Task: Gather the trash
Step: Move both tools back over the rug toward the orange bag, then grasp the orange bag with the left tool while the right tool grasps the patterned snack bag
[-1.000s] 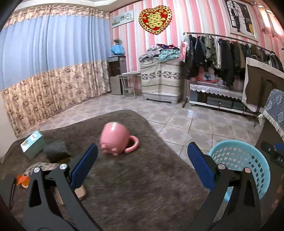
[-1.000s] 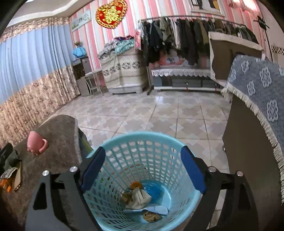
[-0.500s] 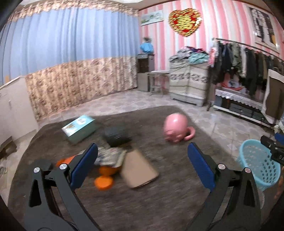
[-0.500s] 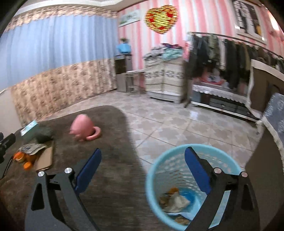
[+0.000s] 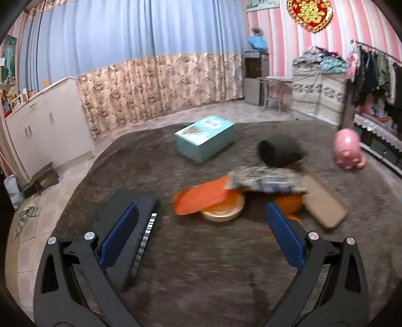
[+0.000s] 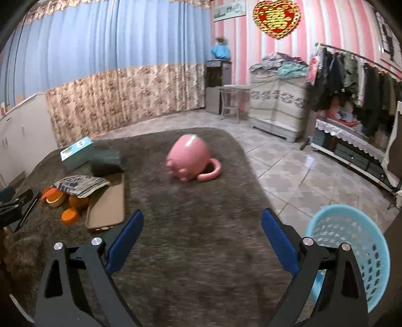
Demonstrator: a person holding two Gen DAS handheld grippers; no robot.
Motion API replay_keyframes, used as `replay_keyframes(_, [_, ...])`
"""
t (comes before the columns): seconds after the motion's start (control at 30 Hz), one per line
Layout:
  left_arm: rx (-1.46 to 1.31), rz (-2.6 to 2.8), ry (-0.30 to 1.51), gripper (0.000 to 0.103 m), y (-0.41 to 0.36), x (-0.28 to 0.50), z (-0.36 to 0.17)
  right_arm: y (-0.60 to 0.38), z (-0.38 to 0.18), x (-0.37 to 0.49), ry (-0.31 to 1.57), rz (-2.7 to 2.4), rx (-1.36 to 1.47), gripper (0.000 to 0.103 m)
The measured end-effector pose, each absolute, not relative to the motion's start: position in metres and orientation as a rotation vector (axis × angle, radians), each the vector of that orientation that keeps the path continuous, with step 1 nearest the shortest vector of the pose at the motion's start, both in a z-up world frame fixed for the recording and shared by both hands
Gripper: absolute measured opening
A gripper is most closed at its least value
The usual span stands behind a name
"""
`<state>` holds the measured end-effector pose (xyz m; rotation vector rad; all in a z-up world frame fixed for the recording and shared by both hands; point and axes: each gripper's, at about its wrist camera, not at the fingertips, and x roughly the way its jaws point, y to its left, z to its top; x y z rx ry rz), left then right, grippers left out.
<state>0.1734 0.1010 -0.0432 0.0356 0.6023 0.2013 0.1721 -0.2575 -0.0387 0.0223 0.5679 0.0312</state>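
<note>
Both the left tool (image 5: 201, 236) and the right tool (image 6: 201, 239) are hovering wide open and empty over the brown shaggy tabletop (image 6: 191, 226), the left facing the orange trash pile (image 5: 213, 198), while the light-blue plastic mesh basket (image 6: 351, 241) is standing on the floor beside the right tool.

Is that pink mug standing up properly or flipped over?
Flipped over. The pink mug rests mouth-down on the brown cover, its rounded base up, handle curling along the surface.

No legible text anywhere tbh. Teal box (image 5: 205, 137) has print on top, too blurry. Heart wall ornament (image 6: 276, 18) shows gold double-happiness character. Black slab (image 5: 130, 226) barcode strip only.
</note>
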Motion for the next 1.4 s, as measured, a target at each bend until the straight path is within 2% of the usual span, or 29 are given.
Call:
replay_keyframes(0.33, [0.059,0.152,0.701,0.096,0.113,0.221,-0.072,-0.223,-0.05,0.194,0.625,0.079,-0.014,0.093])
replay_keyframes(0.43, [0.08,0.128,0.737,0.086,0.109,0.233,-0.079,-0.219,-0.053,0.198,0.636,0.088,-0.019,0.093])
replay_keyframes(0.53, [0.038,0.08,0.774,0.073,0.115,0.241,-0.085,-0.216,-0.054,0.201,0.646,0.093,-0.027,0.093])
replay_keyframes(0.57, [0.029,0.07,0.782,0.065,0.116,0.243,-0.086,-0.215,-0.055,0.203,0.652,0.098,-0.026,0.093])
replay_keyframes(0.6, [0.016,0.055,0.793,0.054,0.118,0.245,-0.087,-0.213,-0.055,0.205,0.658,0.105,-0.025,0.093])
replay_keyframes(0.67, [-0.002,0.039,0.796,0.04,0.12,0.243,-0.088,-0.209,-0.054,0.207,0.657,0.111,-0.032,0.093])
replay_keyframes(0.7, [-0.005,0.035,0.79,0.027,0.121,0.241,-0.087,-0.205,-0.052,0.209,0.652,0.114,-0.036,0.093])
replay_keyframes(0.77, [0.001,0.029,0.77,0.013,0.121,0.237,-0.082,-0.195,-0.048,0.213,0.646,0.134,-0.042,0.093])
replay_keyframes(0.83, [0.016,0.031,0.727,0.006,0.122,0.227,-0.073,-0.181,-0.045,0.217,0.64,0.159,-0.06,0.093])
replay_keyframes(1.07, [0.05,0.093,0.577,0.003,0.149,0.195,-0.033,-0.112,-0.041,0.226,0.625,0.276,-0.16,0.093])
replay_keyframes(1.4, [0.0,0.212,0.53,0.003,0.226,0.166,-0.013,-0.049,-0.064,0.233,0.668,0.368,-0.273,0.093])
